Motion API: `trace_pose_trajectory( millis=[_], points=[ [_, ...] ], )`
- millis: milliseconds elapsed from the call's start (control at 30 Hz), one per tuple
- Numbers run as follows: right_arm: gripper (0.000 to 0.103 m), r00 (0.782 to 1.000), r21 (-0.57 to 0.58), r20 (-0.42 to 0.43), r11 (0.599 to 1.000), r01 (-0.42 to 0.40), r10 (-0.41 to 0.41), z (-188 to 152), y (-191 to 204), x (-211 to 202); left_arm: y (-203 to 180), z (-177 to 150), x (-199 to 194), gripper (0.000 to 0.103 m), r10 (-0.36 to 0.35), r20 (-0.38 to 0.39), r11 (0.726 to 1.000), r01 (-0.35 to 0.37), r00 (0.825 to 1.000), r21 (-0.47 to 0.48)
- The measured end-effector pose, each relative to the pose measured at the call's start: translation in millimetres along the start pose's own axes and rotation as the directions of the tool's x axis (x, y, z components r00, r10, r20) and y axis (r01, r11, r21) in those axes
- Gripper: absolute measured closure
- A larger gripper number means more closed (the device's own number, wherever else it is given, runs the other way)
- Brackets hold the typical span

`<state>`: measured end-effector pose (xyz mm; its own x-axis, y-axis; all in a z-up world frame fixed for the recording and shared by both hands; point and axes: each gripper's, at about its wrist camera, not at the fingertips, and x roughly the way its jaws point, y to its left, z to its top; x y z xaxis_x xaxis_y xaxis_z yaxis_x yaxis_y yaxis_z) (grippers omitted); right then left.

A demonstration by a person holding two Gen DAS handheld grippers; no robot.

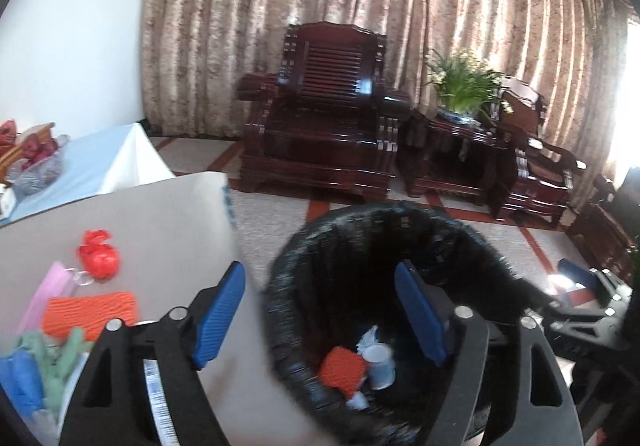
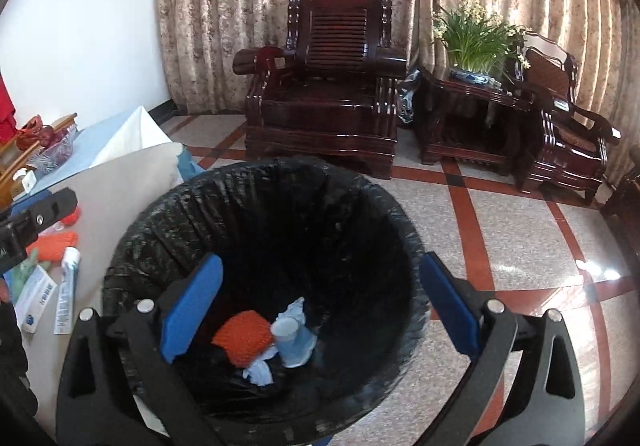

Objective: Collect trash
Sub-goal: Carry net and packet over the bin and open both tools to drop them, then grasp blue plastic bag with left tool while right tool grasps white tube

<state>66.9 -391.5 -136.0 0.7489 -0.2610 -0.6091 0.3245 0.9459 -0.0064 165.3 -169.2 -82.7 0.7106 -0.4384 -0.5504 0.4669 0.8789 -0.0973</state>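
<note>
Trash lay at the bottom of the round bin lined with a black plastic bag [image 2: 256, 213]: an orange knitted cloth [image 2: 242, 338], a pale paper cup [image 2: 286, 334] on its side and some light blue crumpled scraps [image 2: 260, 372]. Both claws hung over the bin's mouth. The right claw [image 2: 320, 310] stood released, its blue pads [image 2: 192, 306] wide apart with nothing between them, the heap of rubbish showing through the gap below. The left claw [image 1: 320, 318] was likewise released and empty, one pad over the grey bench [image 1: 140, 213] and the other over the bin. More items lay on the bench beside the bin: a knotted red plastic bag [image 1: 98, 254], a flat orange textured cloth [image 1: 92, 312], a pink sheet [image 1: 48, 292], a green glove [image 1: 56, 354] and a white toothpaste tube [image 2: 67, 292] next to its box [image 2: 34, 304]. Beyond stood a dark carved wooden armchair [image 2: 324, 93] before patterned beige curtains [image 2: 260, 5].
</note>
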Motion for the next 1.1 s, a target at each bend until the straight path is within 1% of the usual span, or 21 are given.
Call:
trace_pose_trajectory(
  millis=[167, 267, 333, 467, 533, 667, 733, 900, 967, 1100],
  points=[
    [0.005, 0.999, -0.017, -0.007, 0.999, -0.050, 0.050, 7.8, 31.0, -9.4, 40.4, -15.6, -27.9, 0.022, 0.076, 0.000, 0.997, -0.076, 0.997, -0.025],
    [0.005, 0.995, -0.043, 0.001, 0.995, -0.096, 0.096, 11.4, 58.9, -15.8, 68.8, -27.2, -49.9, 0.022, 0.135, 0.003, 0.990, -0.134, 0.991, -0.049],
    [0.005, 0.991, -0.058, 0.007, 0.990, -0.130, 0.130, 12.3, 80.5, -19.9, 88.8, -35.1, -65.6, 0.022, 0.184, 0.011, 0.981, -0.183, 0.983, -0.064],
    [0.005, 0.980, -0.073, 0.012, 0.978, -0.195, 0.197, 14.2, 116.9, -25.9, 131.3, -51.7, -97.2, 0.021, 0.287, 0.021, 0.954, -0.284, 0.958, -0.097],
    [0.005, 0.973, -0.087, 0.013, 0.970, -0.229, 0.231, 13.0, 138.2, -28.8, 156.0, -61.7, -112.2, 0.021, 0.344, 0.019, 0.932, -0.339, 0.939, -0.124],
    [0.005, 0.954, -0.117, 0.000, 0.948, -0.297, 0.299, 8.3, 178.8, -30.9, 193.4, -79.7, -132.5, 0.021, 0.418, 0.000, 0.894, -0.411, 0.908, -0.178],
    [0.005, 0.945, -0.140, -0.019, 0.935, -0.327, 0.328, 2.5, 201.7, -28.8, 210.5, -89.8, -140.4, 0.021, 0.444, -0.017, 0.876, -0.438, 0.896, -0.203],
    [0.005, 0.927, -0.186, -0.046, 0.909, -0.374, 0.372, -7.8, 247.1, -21.9, 228.9, -108.7, -146.9, 0.022, 0.485, -0.046, 0.849, -0.483, 0.873, -0.215],
    [0.005, 0.922, -0.209, -0.051, 0.899, -0.385, 0.384, -11.3, 263.5, -18.8, 235.7, -113.8, -147.4, 0.022, 0.496, -0.058, 0.840, -0.496, 0.866, -0.219],
    [0.006, 0.916, -0.237, -0.066, 0.885, -0.400, 0.396, -15.6, 281.2, -10.1, 250.0, -126.5, -143.3, 0.022, 0.508, -0.090, 0.825, -0.514, 0.856, -0.235]
  ],
)
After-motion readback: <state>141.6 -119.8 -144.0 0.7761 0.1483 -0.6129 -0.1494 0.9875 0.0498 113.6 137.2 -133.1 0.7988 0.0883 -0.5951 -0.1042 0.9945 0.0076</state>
